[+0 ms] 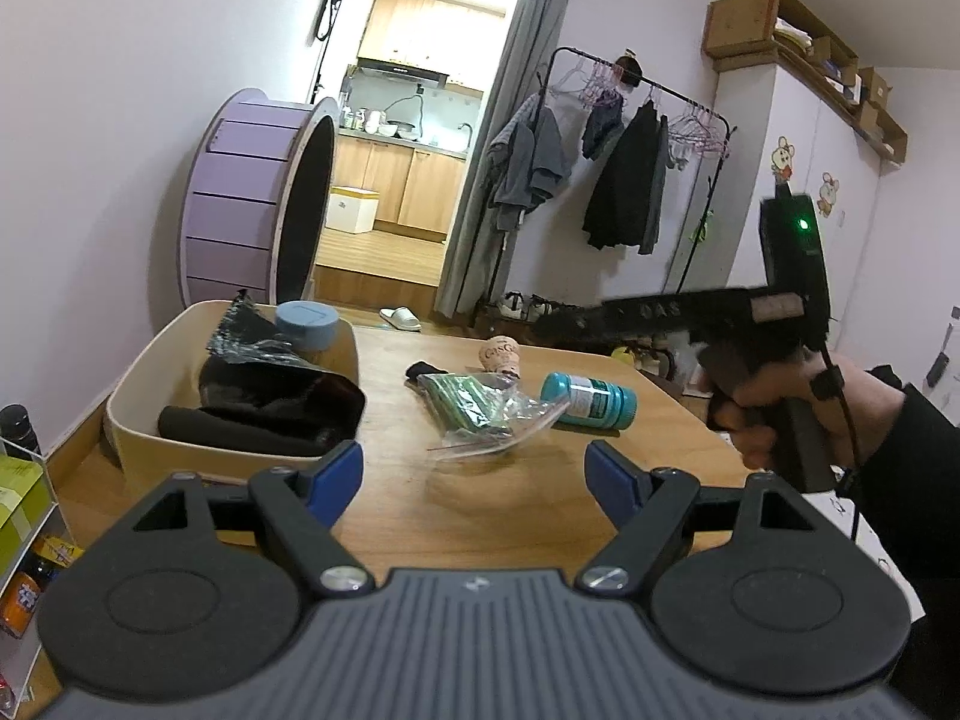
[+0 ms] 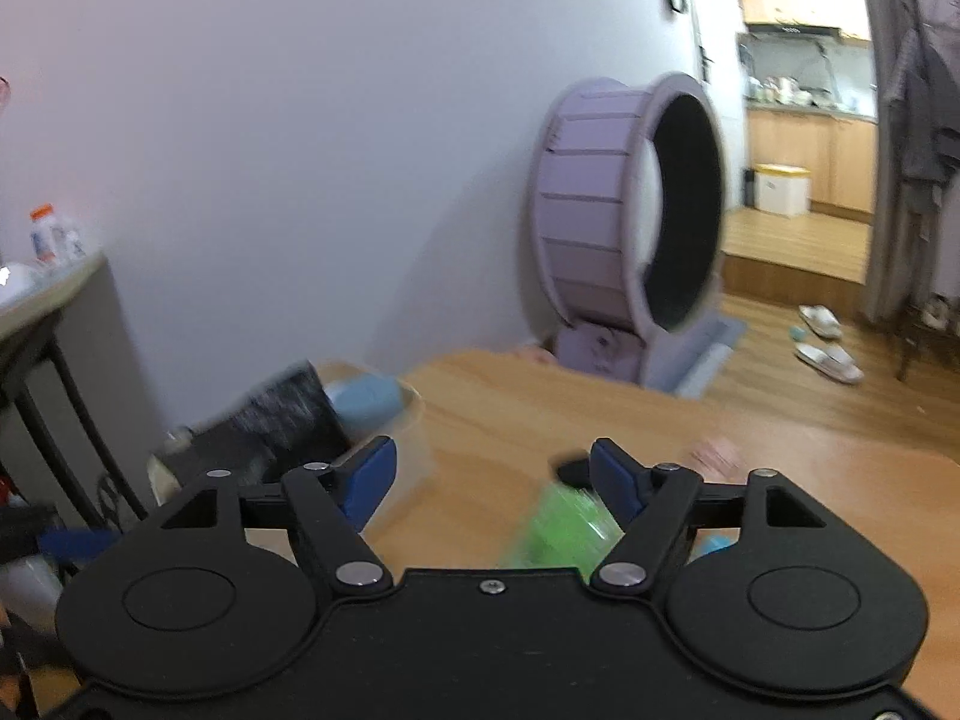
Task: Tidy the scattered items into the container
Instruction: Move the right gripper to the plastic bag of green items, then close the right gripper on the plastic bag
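While the right gripper (image 2: pixel 492 480) gapes empty, the green bag (image 2: pixel 561 531) lies just beneath it.

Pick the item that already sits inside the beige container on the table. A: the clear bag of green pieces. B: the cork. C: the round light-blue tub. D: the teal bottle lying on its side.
C: the light-blue tub rests inside the beige container, while the others lie on the table.
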`<state>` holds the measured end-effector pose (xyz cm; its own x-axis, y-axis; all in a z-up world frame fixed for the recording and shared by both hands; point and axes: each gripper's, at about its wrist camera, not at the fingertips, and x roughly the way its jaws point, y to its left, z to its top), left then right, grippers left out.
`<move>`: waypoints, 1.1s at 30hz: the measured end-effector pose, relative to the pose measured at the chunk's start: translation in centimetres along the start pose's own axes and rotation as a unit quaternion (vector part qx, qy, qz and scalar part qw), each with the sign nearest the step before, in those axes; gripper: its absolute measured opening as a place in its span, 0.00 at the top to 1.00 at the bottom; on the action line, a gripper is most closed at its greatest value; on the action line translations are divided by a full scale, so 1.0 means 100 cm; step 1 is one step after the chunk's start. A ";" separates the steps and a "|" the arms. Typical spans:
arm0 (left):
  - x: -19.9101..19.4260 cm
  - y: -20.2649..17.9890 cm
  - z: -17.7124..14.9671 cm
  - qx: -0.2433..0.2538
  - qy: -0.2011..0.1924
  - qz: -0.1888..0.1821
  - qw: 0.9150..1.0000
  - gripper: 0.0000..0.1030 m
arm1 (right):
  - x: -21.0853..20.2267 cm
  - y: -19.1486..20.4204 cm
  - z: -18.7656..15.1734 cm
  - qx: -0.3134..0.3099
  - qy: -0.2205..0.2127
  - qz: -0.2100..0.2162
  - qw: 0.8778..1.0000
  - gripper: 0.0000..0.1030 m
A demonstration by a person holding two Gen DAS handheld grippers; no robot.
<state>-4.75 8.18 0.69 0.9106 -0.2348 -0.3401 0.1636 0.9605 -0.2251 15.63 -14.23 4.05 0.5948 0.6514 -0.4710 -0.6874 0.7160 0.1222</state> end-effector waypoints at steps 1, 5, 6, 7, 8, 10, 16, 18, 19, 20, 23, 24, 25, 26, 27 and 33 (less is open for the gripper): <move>0.001 -0.001 0.000 0.002 0.001 -0.001 1.000 0.22 | -0.001 -0.004 -0.004 0.009 0.003 -0.005 1.000 0.28; 0.004 -0.006 -0.002 0.008 0.004 -0.005 1.000 0.22 | 0.000 -0.021 -0.018 0.064 0.016 -0.016 0.998 0.28; 0.005 -0.007 -0.003 0.009 0.004 -0.006 1.000 0.22 | 0.002 -0.023 -0.022 0.074 0.023 -0.015 0.997 0.27; 0.005 -0.008 -0.003 0.010 0.004 -0.007 1.000 0.22 | 0.005 -0.022 -0.025 0.081 0.032 -0.014 0.996 0.22; 0.006 -0.008 -0.002 0.011 0.004 -0.007 1.000 0.22 | 0.012 -0.021 -0.028 0.089 0.039 -0.015 0.995 0.19; 0.006 -0.009 -0.003 0.012 0.005 -0.008 1.000 0.22 | 0.018 -0.018 -0.033 0.096 0.046 -0.010 0.994 0.17; 0.005 -0.006 -0.002 0.007 0.004 -0.005 1.000 0.22 | 0.042 -0.006 -0.037 0.087 0.067 -0.007 0.994 0.17; 0.004 -0.005 -0.002 0.005 0.003 -0.005 1.000 0.22 | 0.052 -0.003 -0.037 0.080 0.077 -0.014 0.994 0.17; 0.004 -0.005 -0.002 0.004 0.003 -0.005 1.000 0.22 | 0.057 -0.002 -0.038 0.074 0.083 -0.023 0.994 0.17; 0.004 -0.005 -0.002 0.004 0.003 -0.005 1.000 0.22 | 0.061 0.000 -0.039 0.067 0.089 -0.031 0.993 0.17; 0.003 -0.005 -0.001 0.004 0.002 -0.006 1.000 0.22 | 0.072 0.004 -0.044 0.051 0.098 -0.040 0.993 0.21; 0.003 -0.004 -0.001 0.004 0.002 -0.006 1.000 0.22 | 0.076 0.006 -0.047 0.046 0.104 -0.039 0.993 0.26; 0.003 -0.004 -0.001 0.003 0.002 -0.005 1.000 0.22 | 0.076 0.008 -0.048 0.036 0.099 -0.042 0.994 0.30; 0.003 -0.004 -0.001 0.002 0.002 -0.005 1.000 0.22 | 0.076 0.010 -0.050 0.025 0.096 -0.046 0.994 0.34; 0.003 -0.003 -0.001 0.001 0.002 -0.005 1.000 0.22 | 0.075 0.011 -0.051 0.015 0.094 -0.049 0.994 0.41; 0.003 -0.004 0.000 0.004 0.001 -0.007 1.000 0.22 | 0.063 0.006 -0.050 0.013 0.085 -0.043 0.995 0.70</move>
<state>-4.53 7.72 0.68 0.9075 -0.2479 -0.3390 0.1790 0.9585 -0.2218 16.88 -10.98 -3.21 0.5697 0.5375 -0.6216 -0.6246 0.7748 0.0976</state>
